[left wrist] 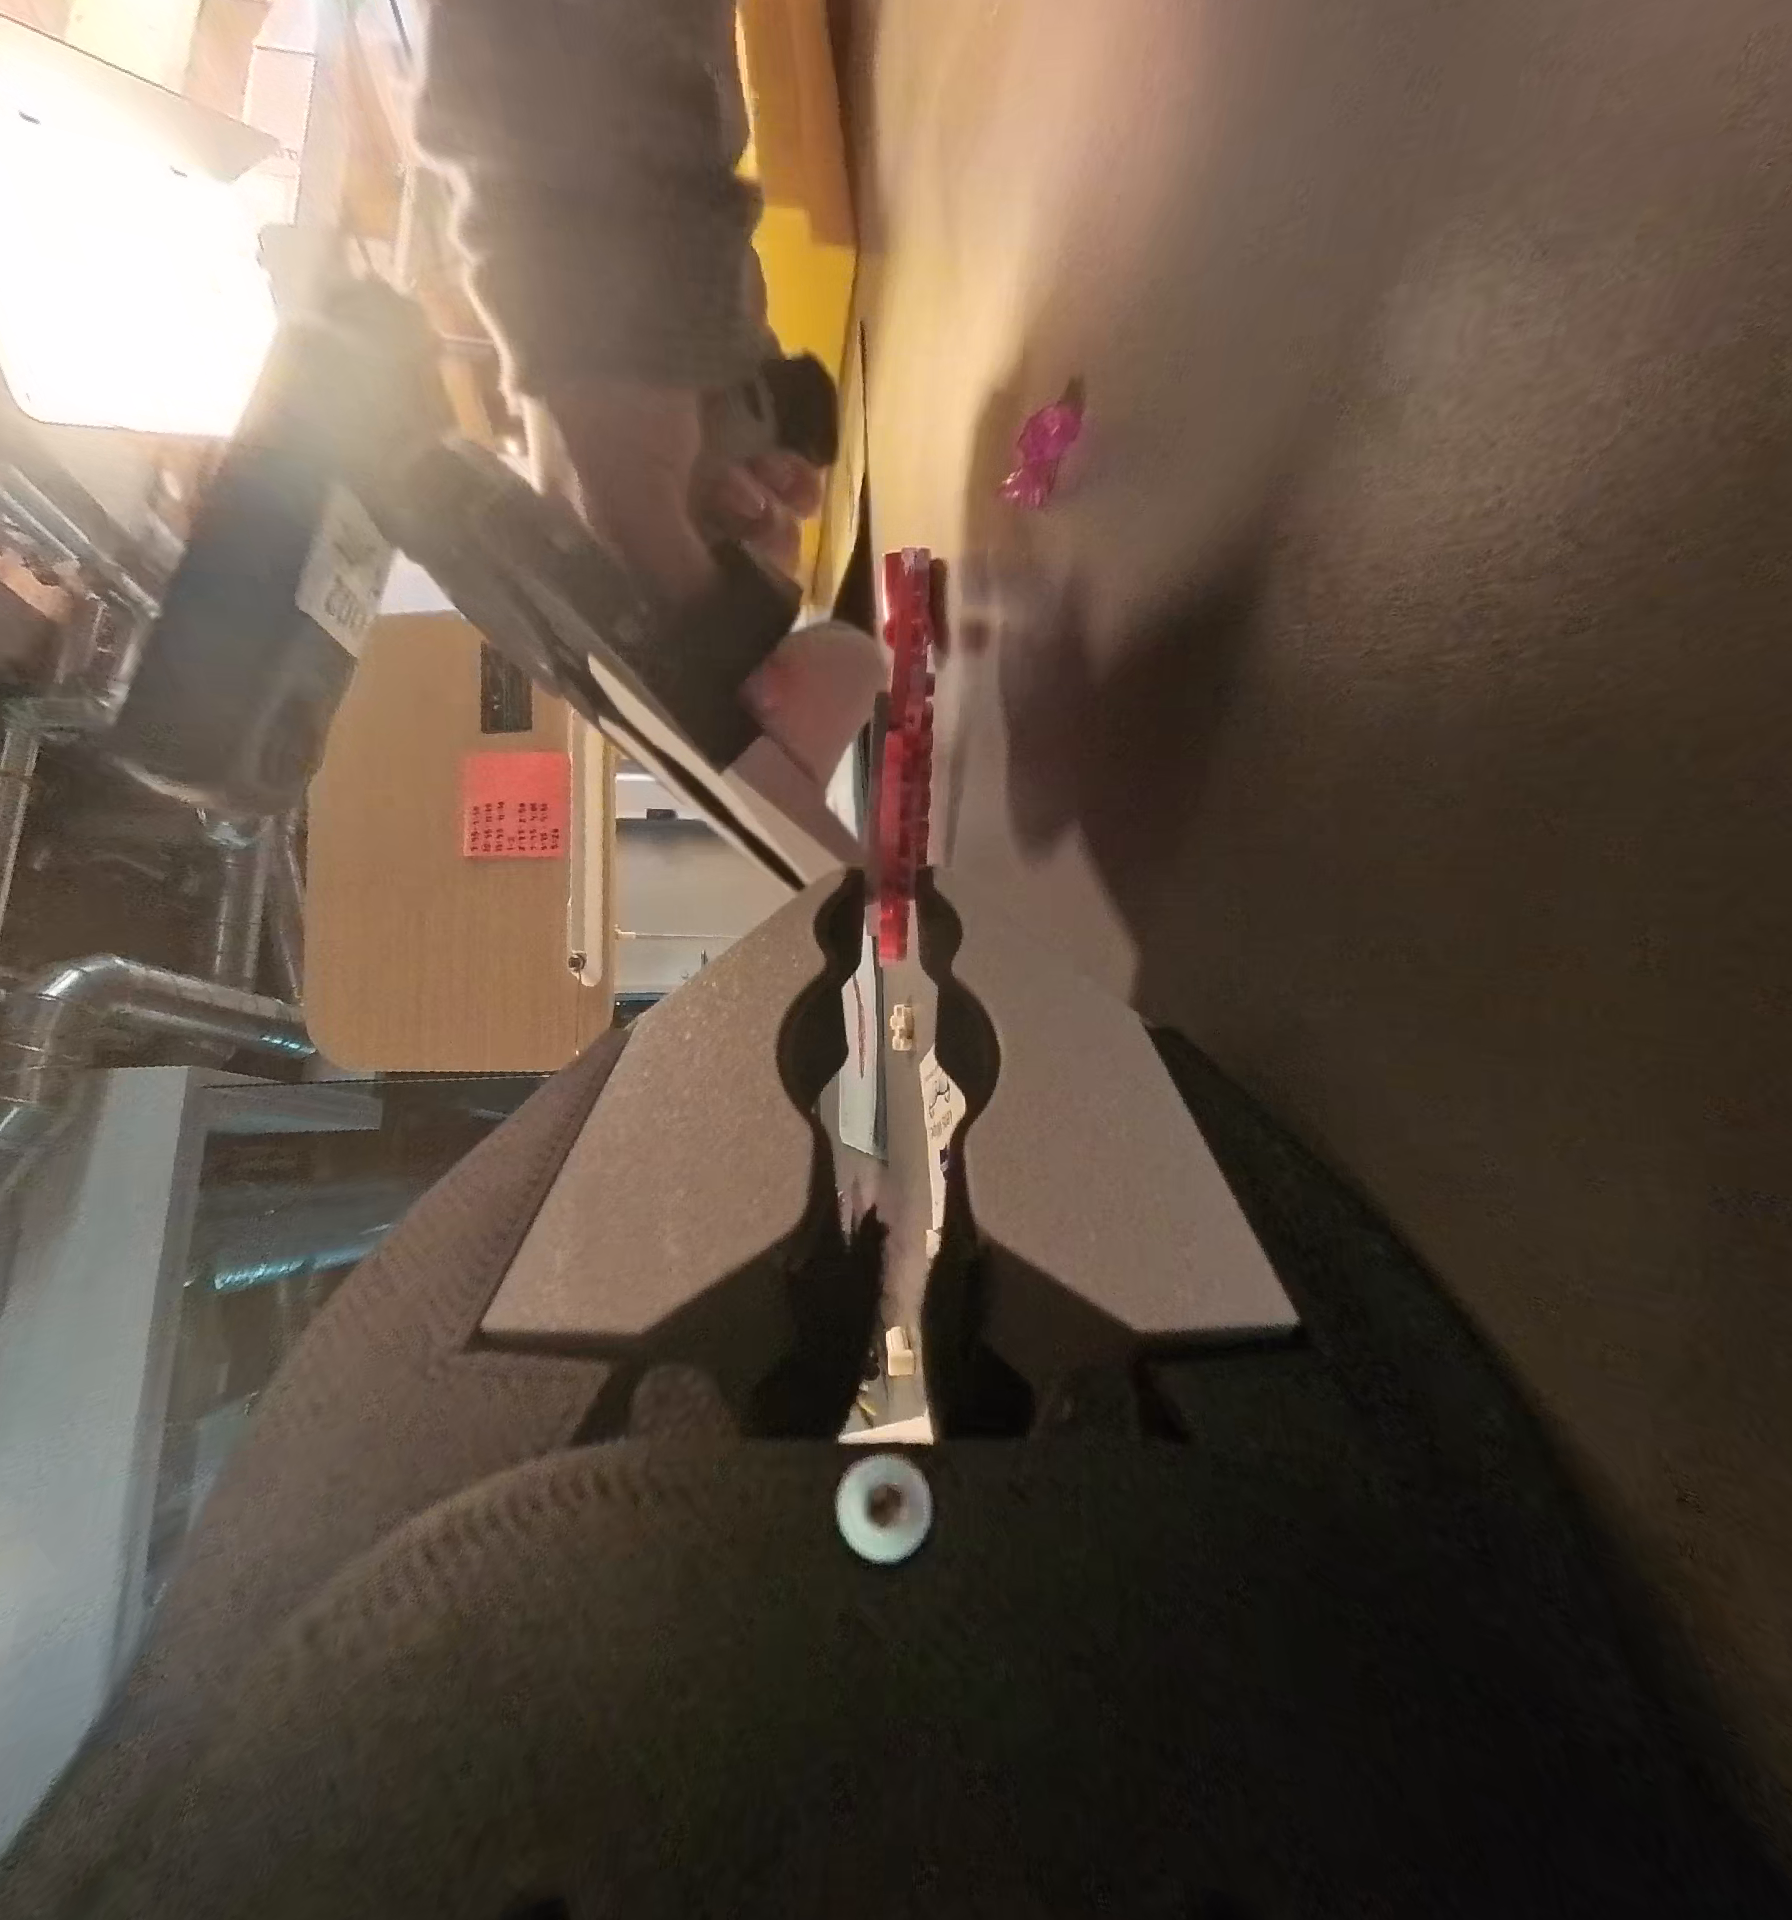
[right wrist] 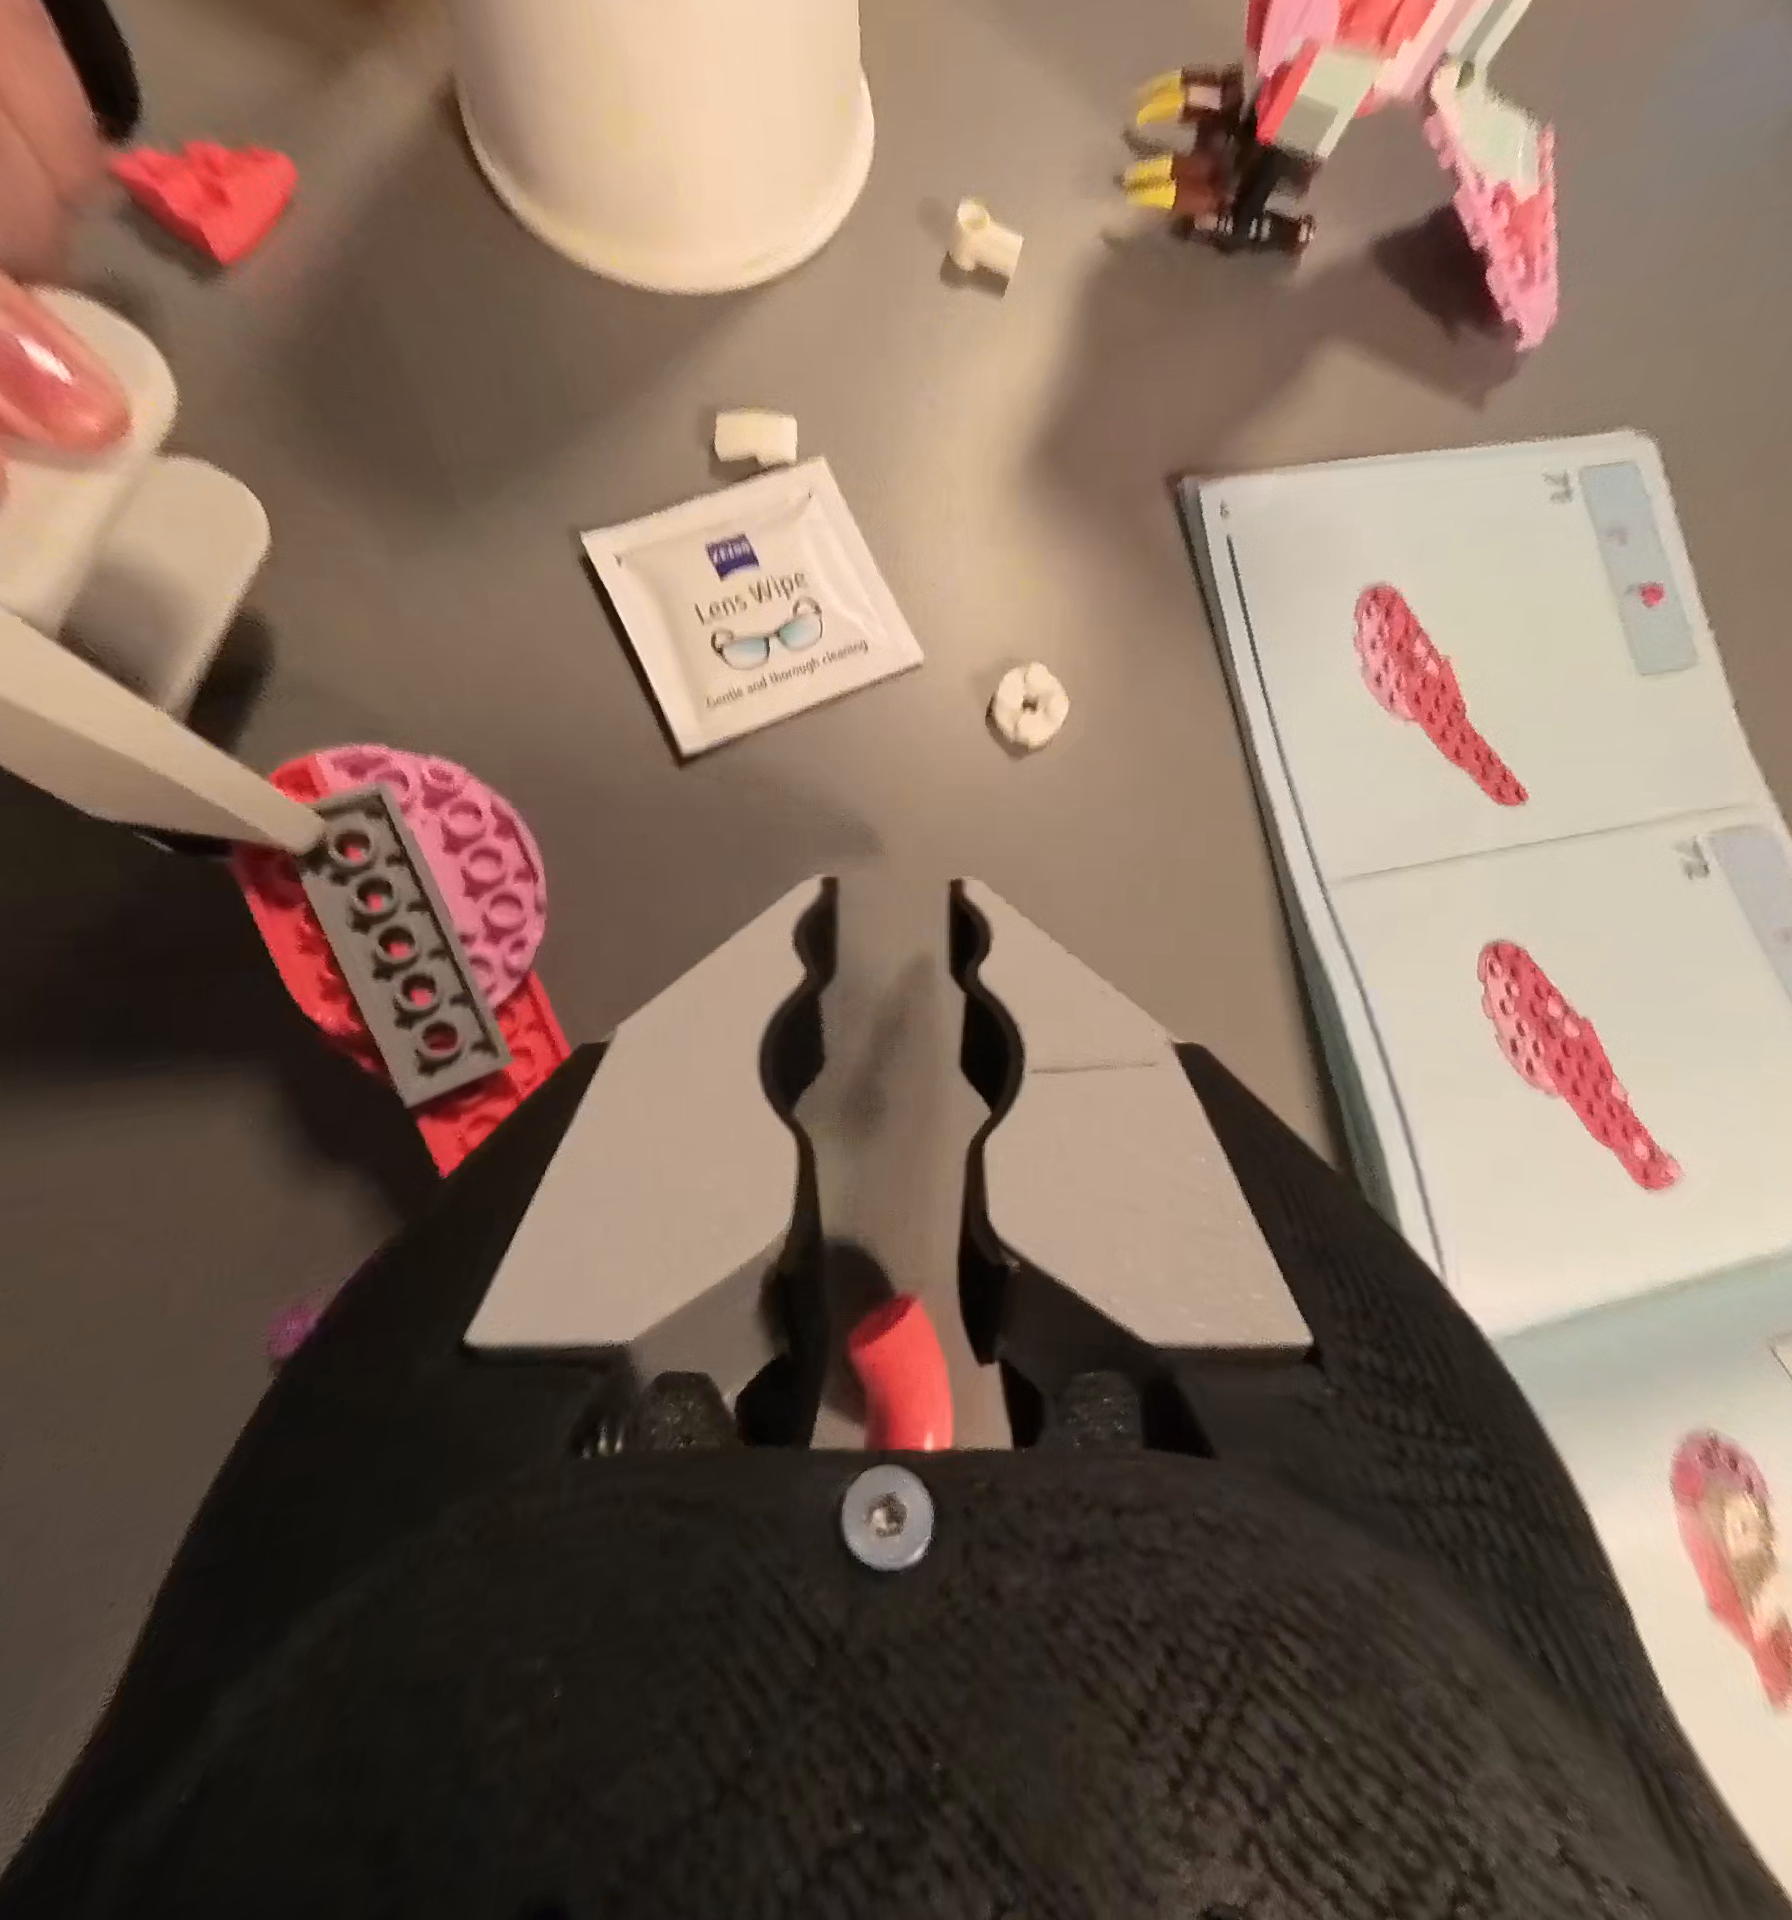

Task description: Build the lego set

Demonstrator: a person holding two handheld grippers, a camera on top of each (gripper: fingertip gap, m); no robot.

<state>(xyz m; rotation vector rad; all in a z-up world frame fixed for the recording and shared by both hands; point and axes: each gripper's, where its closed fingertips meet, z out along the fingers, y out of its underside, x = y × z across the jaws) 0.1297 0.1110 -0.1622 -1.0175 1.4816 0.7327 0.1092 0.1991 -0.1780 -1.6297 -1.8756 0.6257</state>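
Fingers (left wrist: 949,914) of left gripper (left wrist: 902,894) clamp red plate assembly (left wrist: 907,727) edge-on.

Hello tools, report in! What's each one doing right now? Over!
Left tool clamped on the red-and-pink brick plate assembly, edge-on. Right tool open, holding nothing, above the grey table. Lens wipe packet and white round piece lie ahead.

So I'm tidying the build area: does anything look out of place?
Yes: a white wipe sachet lies among the loose bricks on the grey table, and a red curved piece sits under the open right gripper, apart from the rest.
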